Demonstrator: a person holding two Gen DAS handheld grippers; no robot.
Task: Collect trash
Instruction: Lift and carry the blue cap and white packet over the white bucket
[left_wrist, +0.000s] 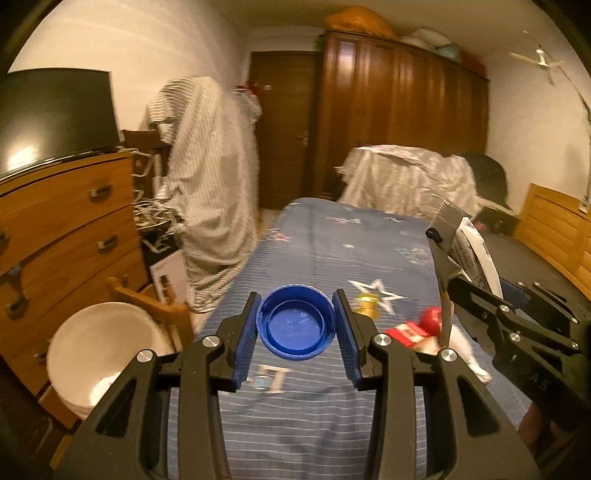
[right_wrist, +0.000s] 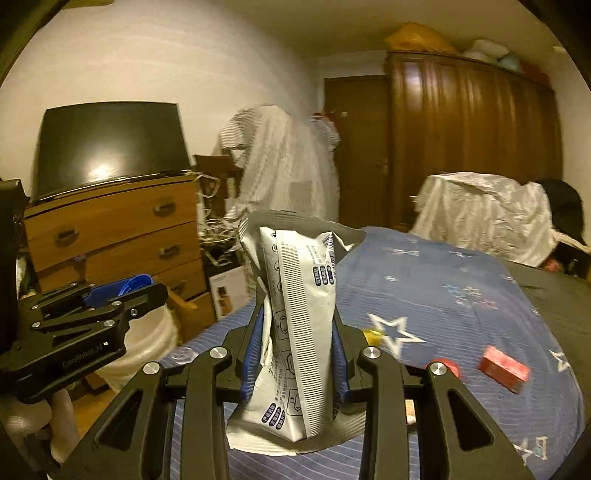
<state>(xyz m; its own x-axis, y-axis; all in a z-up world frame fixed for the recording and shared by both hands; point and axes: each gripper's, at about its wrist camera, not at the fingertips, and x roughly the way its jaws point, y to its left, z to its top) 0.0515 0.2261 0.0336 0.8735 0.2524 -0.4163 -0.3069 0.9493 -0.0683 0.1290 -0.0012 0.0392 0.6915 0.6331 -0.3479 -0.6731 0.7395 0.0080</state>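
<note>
Left tool (left_wrist: 295, 325) was clenched on a blue cap (left_wrist: 296, 321), which was held hollow side toward the camera above the bed (left_wrist: 314, 240). Right tool (right_wrist: 299, 347) was clamped on a white wrapper (right_wrist: 299, 325), kept upright between the pads over the bed's near edge. A red box (right_wrist: 502, 367) and a red cap (right_wrist: 445, 365) were seen lying on the bed to the right of the right tool, with a small yellow item (right_wrist: 371, 336) just ahead of it. A white bucket (left_wrist: 99, 350) was seen low to the left of the left tool, beside a dresser (left_wrist: 66, 221).
</note>
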